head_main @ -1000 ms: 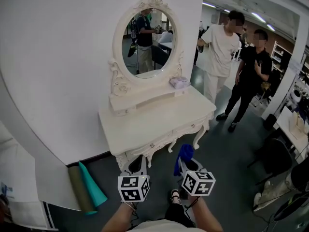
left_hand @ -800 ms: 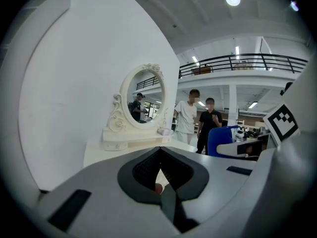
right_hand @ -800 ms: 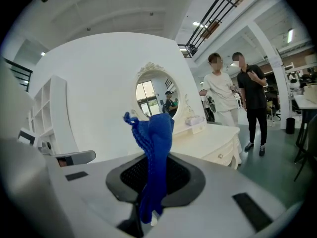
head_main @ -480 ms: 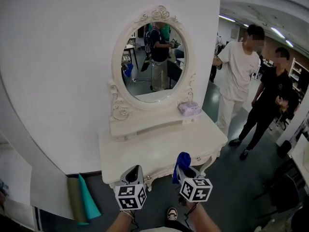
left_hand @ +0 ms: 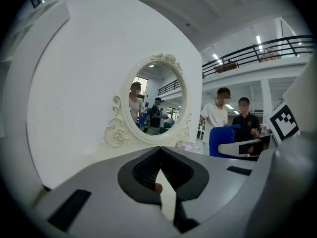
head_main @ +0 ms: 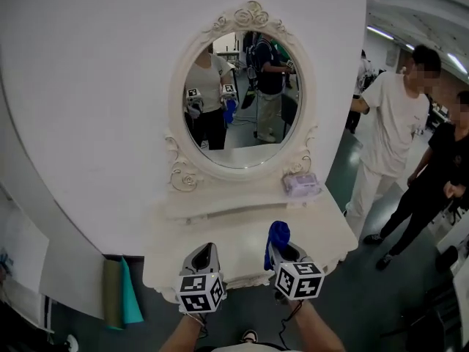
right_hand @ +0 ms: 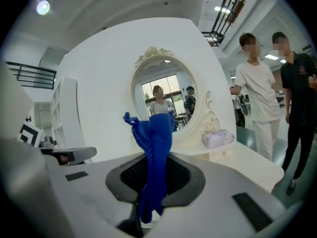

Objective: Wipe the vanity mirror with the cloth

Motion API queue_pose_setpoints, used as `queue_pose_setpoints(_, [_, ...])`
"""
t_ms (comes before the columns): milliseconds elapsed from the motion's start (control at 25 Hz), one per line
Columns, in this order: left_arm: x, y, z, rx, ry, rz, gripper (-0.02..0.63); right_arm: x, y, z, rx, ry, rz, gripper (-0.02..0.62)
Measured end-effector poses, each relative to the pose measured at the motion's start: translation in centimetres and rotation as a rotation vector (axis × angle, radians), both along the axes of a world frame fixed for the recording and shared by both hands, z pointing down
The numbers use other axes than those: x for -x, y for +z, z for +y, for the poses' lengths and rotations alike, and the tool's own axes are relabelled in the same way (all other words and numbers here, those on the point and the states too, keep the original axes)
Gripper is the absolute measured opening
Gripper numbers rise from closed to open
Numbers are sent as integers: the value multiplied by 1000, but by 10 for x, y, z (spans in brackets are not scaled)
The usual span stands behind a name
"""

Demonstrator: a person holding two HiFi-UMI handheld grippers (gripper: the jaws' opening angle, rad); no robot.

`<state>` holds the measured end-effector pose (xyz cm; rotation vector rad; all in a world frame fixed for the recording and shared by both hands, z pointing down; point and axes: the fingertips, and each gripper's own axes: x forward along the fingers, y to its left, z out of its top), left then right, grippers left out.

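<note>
The white wall panel (head_main: 88, 86) filled most of your view. Against it stood the vanity, its surface (head_main: 322, 229) just ahead of both grippers. Above the surface rose the oval vanity mirror (head_main: 242, 97) in its carved frame, showing your own reflection with the grippers held in front of you. Two people (head_main: 392, 134) stood off to your right, and a wrapped tissue pack (head_main: 302, 184) sat on the small shelf below the frame's right side.

By my reading the wiping had not begun — the blue cloth (head_main: 278, 235) was well apart from the glass, so the whole mirror was left to do. You held that cloth in the right gripper (head_main: 280, 251), jaws clamped on its lower part, with the rest standing above them in a loose bunch. The left gripper (head_main: 205, 257) was closed with nothing between its jaws.

Both grippers sat low and side by side at the near edge of the surface, pointed toward the mirror — you would have needed to lift the right one well up to reach the glass.
</note>
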<state>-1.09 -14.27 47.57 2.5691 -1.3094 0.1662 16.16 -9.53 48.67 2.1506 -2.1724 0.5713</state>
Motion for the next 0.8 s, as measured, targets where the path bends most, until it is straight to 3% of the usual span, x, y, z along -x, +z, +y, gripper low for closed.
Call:
queue_pose_setpoints(160, [-8,-8,-24,-17,-53,-13,3,-9,-20,-48,-34,-111,48,66])
queue_pose_setpoints(440, [-6,-49,-90,-85,-122,-13,5,-3,-75,-131,-120,-282,233,66])
queue_pose_setpoints(800, [-15,-76,-161,-103,-149,58,3,-7,-101,-195,-134,-336,322,66])
